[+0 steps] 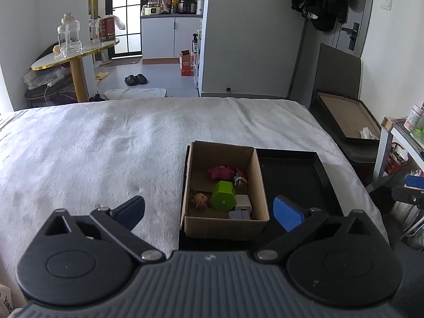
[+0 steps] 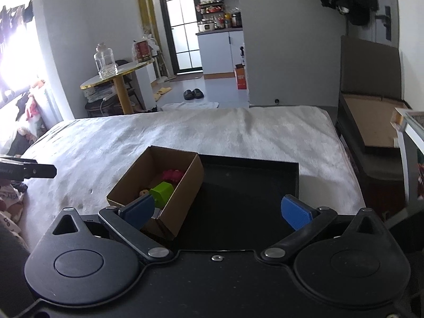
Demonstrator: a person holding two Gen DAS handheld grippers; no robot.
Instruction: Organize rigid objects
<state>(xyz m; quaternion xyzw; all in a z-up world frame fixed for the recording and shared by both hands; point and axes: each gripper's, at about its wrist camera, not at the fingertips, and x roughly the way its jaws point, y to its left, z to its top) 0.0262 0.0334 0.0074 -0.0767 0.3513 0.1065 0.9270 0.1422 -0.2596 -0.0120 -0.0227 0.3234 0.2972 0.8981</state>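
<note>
A: Hovering over the bed (image 1: 106,143), left gripper (image 1: 212,213) and right gripper (image 2: 218,210) both spread wide, nothing between the pads.
B: Toys?
A: Green block (image 1: 223,195), pink toy (image 1: 221,172) and small bits sit inside the box (image 1: 261,182), which stands in the left part of the black tray (image 1: 322,171).

You have a bed (image 1: 106,145) under a pale, fuzzy blanket (image 2: 212,132) carrying everything; a flat black tray (image 1: 291,175) lies on it toward the near right corner; a brown cardboard box (image 1: 225,228) stands in the tray's left half, its left wall along the tray's left rim; the left and far stretches of blanket show only faint dents.
</note>
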